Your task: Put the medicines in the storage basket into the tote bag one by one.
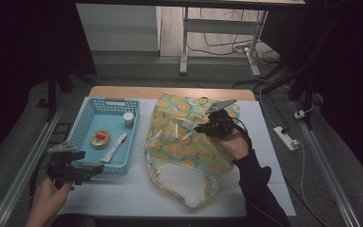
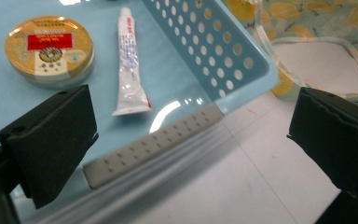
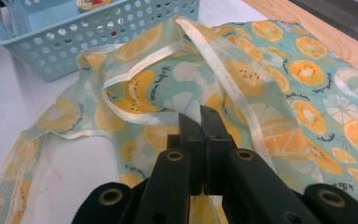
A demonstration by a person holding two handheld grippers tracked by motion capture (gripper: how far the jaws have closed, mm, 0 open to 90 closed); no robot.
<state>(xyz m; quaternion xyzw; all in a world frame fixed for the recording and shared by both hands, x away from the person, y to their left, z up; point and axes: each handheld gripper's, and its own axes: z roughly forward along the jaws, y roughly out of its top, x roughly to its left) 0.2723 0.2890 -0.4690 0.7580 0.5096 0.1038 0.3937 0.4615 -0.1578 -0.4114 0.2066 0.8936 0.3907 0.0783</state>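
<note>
Jaws of left gripper (image 1: 94, 166) gape over basket (image 1: 86, 115) corner.

- The high view is dim, and both sides of the room are almost black.
- The brightest spot is the floor at the far top, where light falls.
- The white counter (image 1: 132, 189) looks grey and a bit soft, so small things are hard to see.
- The left gripper view is much brighter. A white shine sits on the floor of the blue basket (image 2: 242, 60), so the light comes from above.
- The close black pads (image 2: 51, 140) there look fuzzy.
- In the right gripper view the fruit cloth (image 3: 307, 84) is bright and sharp.
- The black gripper parts at the bottom are out of focus.
- The far basket holes look slightly soft.
</note>
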